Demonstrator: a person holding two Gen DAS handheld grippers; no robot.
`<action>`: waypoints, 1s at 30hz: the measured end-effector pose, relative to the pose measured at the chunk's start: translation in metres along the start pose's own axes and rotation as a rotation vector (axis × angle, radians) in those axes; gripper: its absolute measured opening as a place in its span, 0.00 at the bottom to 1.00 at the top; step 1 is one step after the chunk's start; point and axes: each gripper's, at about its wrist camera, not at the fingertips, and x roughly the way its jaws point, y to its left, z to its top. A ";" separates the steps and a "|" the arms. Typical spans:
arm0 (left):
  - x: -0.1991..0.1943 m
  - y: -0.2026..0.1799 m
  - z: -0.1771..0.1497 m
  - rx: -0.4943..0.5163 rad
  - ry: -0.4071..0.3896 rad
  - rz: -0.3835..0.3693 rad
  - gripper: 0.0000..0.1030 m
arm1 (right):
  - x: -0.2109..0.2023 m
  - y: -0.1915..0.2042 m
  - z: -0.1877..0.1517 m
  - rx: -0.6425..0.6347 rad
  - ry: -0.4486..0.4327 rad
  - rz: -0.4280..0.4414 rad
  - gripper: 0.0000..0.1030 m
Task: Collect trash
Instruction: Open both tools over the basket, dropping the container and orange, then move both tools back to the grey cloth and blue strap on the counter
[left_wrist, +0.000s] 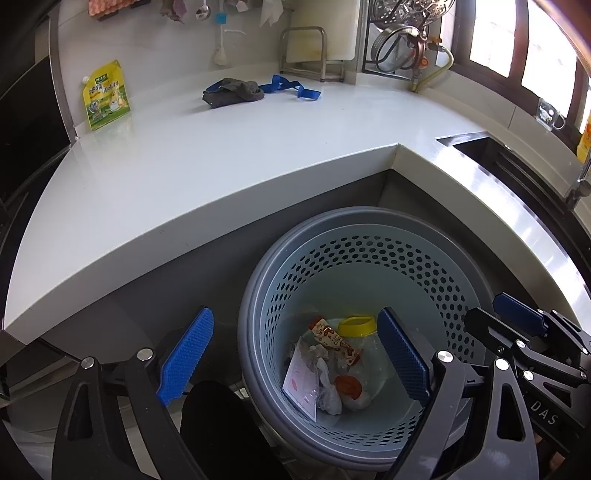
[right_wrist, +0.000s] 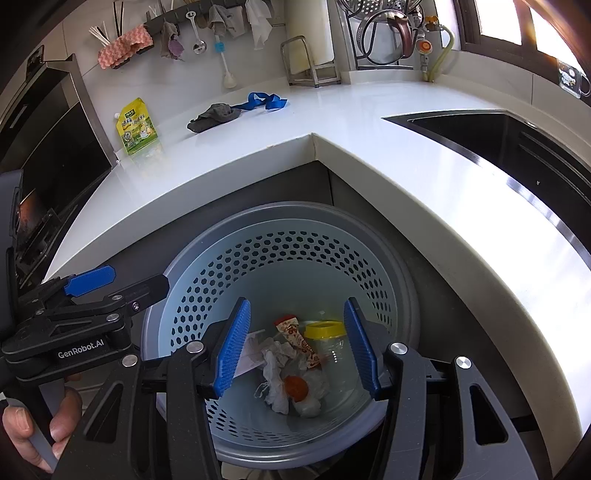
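Observation:
A perforated grey-blue trash bin (left_wrist: 369, 258) stands on the floor in the counter's inner corner; it also shows in the right wrist view (right_wrist: 280, 240). Inside lie a clear jar with a yellow lid (left_wrist: 356, 326) (right_wrist: 325, 330), a red-white snack wrapper (left_wrist: 334, 339) (right_wrist: 295, 332), crumpled tissue (right_wrist: 275, 373), a paper slip (left_wrist: 301, 384) and an orange piece (right_wrist: 296, 387). My left gripper (left_wrist: 295, 358) is open and empty above the bin's left rim. My right gripper (right_wrist: 297, 350) is open and empty over the bin's mouth. On the counter lie a yellow-green pouch (left_wrist: 105, 96) (right_wrist: 138, 127), a grey rag (left_wrist: 234, 92) (right_wrist: 214, 116) and a blue strap (left_wrist: 291, 88) (right_wrist: 264, 101).
The white L-shaped counter (left_wrist: 221, 166) (right_wrist: 424, 155) wraps around the bin. A steel sink (right_wrist: 498, 136) lies to the right. A dark stove (right_wrist: 55, 147) is at left. A metal rack (left_wrist: 304, 51), hanging utensils and a dish rack stand at the back wall.

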 end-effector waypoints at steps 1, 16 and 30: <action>0.000 0.000 0.000 -0.001 -0.001 0.001 0.86 | 0.000 0.000 0.000 0.000 0.000 0.002 0.49; -0.022 0.024 0.036 -0.034 -0.079 0.032 0.87 | -0.013 0.014 0.044 -0.056 -0.058 0.020 0.50; -0.026 0.086 0.137 -0.118 -0.214 0.121 0.92 | 0.018 0.026 0.143 -0.075 -0.109 0.070 0.54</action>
